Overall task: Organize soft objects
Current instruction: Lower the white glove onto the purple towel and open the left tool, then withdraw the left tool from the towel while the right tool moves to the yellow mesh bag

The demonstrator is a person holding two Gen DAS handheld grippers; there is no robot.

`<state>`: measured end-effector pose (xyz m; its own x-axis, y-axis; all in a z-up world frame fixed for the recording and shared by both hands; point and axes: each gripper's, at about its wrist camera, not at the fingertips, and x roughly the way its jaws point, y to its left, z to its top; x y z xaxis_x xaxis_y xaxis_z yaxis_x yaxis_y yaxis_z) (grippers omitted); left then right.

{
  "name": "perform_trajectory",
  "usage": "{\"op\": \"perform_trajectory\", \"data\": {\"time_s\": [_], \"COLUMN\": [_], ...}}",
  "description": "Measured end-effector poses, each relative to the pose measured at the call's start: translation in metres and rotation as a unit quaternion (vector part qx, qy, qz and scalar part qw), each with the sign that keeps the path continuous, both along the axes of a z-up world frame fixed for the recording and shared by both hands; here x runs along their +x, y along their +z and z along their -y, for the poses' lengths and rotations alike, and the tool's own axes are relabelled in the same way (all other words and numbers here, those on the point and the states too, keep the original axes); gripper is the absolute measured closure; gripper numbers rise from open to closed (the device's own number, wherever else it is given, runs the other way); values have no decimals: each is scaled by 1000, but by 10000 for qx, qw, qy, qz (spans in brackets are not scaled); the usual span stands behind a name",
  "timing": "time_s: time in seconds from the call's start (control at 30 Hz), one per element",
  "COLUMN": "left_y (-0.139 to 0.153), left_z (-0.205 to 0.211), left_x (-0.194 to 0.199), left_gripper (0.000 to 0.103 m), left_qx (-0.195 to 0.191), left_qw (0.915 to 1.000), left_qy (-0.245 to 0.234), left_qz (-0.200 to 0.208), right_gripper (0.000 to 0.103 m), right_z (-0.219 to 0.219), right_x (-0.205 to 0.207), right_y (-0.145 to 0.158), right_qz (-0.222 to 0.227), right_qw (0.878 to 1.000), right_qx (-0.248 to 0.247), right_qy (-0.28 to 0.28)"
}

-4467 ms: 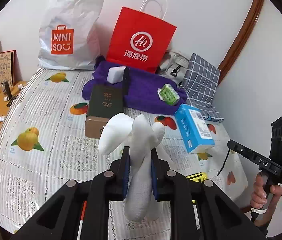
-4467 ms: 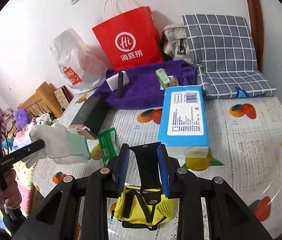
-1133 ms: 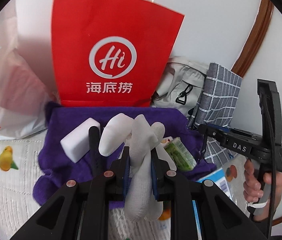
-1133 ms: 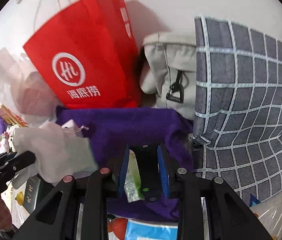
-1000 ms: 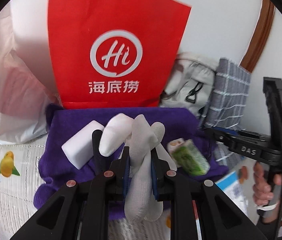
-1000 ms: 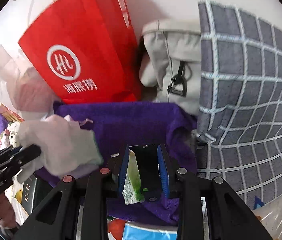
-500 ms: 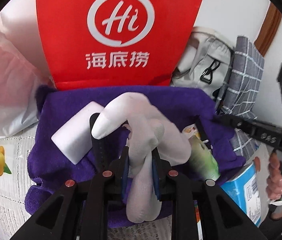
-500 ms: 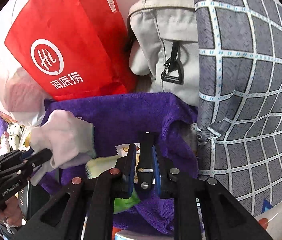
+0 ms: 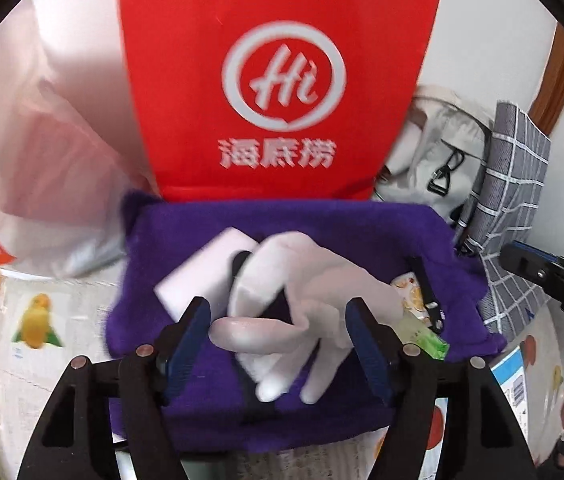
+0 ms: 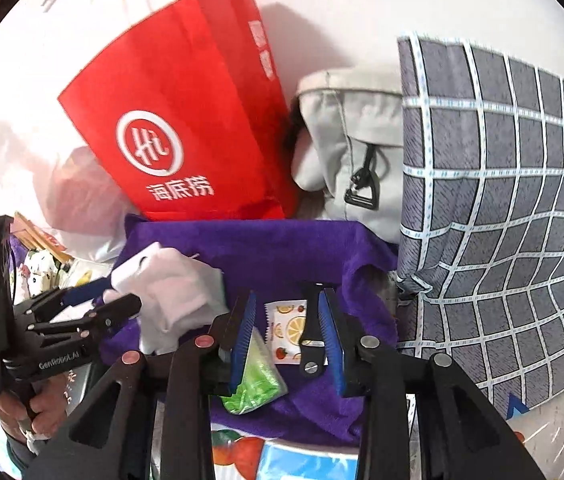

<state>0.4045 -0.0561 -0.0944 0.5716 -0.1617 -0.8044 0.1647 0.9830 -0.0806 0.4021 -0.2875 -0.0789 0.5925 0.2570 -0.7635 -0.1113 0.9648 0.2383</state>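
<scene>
Both tongs are opening: the left tongs (image 9: 278,334) straddle the white glove (image 9: 302,300) without gripping it on the purple towel (image 9: 362,224), the right tongs (image 10: 287,334) hold nothing.

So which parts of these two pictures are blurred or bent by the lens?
Left wrist view: the red bag logo and white glove are smeared by motion. Right wrist view: sharper, but the checked pillow grid lines bow outward; both have dark round corners.
</scene>
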Motion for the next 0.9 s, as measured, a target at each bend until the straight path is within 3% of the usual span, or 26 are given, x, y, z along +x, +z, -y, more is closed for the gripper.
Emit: {"op": "perform_trajectory", "data": {"time_s": [0.17, 0.33, 0.67, 0.77, 0.9], "left_y": [20, 41, 58, 59, 57], "left_z": [-21, -40, -72, -79, -82], "left_x": [-13, -38, -119, -145, -175], "left_gripper": [34, 34, 34, 34, 34], "left_qx": [-196, -124, -282, -296, -274], "left_qw": [9996, 9990, 9966, 9960, 9969], "left_qy": [190, 329, 594, 655, 596], "left_qz": [90, 272, 488, 522, 432], "right_gripper": [67, 47, 44, 38, 37], "right_z": [-5, -2, -6, -3, -6], "right_x": [-22, -59, -150, -180, -211], "right_y": [12, 28, 30, 25, 18], "right_qz": [71, 318, 371, 406, 462], "right_qw": [9999, 9994, 9991, 9992, 9988], "right_qx": [-73, -81, -196, -51, -158], "right_qy": [85, 54, 49, 21, -38]}}
